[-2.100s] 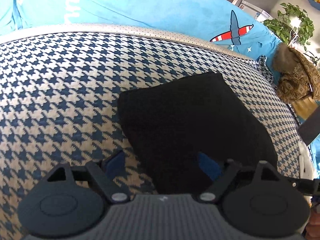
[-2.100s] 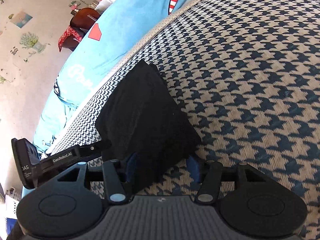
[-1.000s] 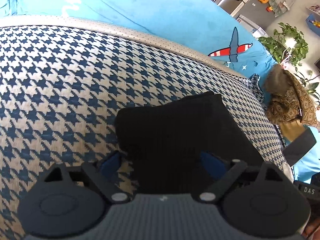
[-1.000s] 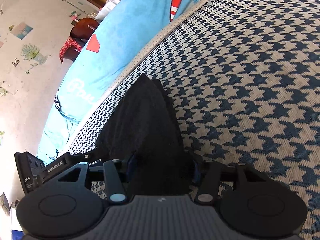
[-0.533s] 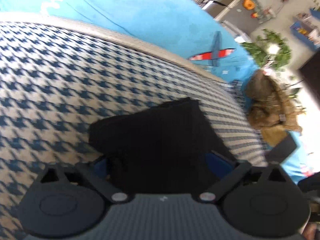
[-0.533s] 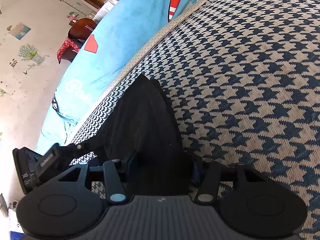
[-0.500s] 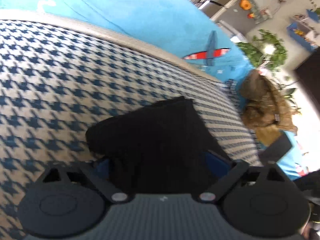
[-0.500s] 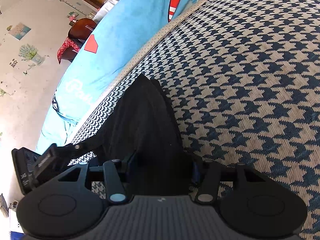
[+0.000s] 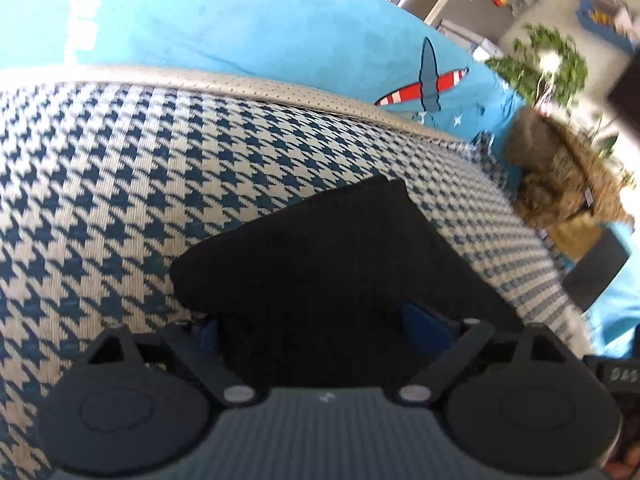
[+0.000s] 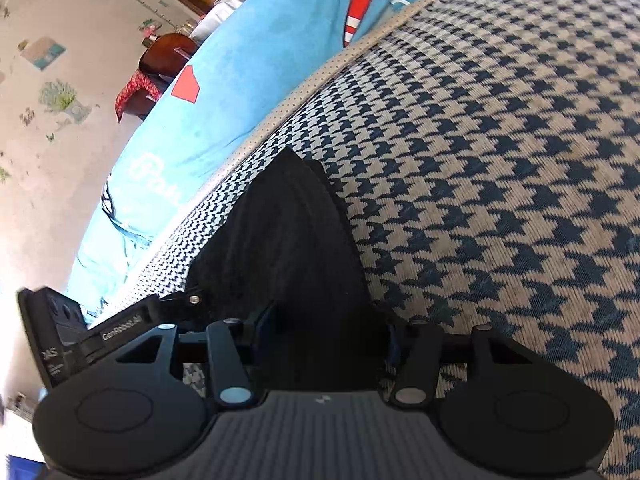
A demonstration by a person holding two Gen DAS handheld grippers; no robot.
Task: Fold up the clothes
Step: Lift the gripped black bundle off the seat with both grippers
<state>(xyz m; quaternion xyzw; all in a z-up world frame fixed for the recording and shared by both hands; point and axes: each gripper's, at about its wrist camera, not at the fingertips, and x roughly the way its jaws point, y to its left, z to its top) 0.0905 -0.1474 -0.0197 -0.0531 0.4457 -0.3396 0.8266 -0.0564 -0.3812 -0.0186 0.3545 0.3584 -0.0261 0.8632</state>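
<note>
A folded black garment [image 9: 328, 256], matte and roughly rectangular, lies on the woven houndstooth cover [image 9: 100, 184] beside a blue printed sheet [image 9: 208, 36]. Compared with 2.1 s ago, my left gripper [image 9: 316, 330] and right gripper [image 10: 324, 332] sit farther over its near edge, jaws apart and straddling the cloth.

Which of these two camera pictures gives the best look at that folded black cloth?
The left wrist view: the black cloth shows its broad top and two corners on the houndstooth cover. In the right wrist view it appears foreshortened, narrowing to a point, with its near end hidden behind the gripper.
</note>
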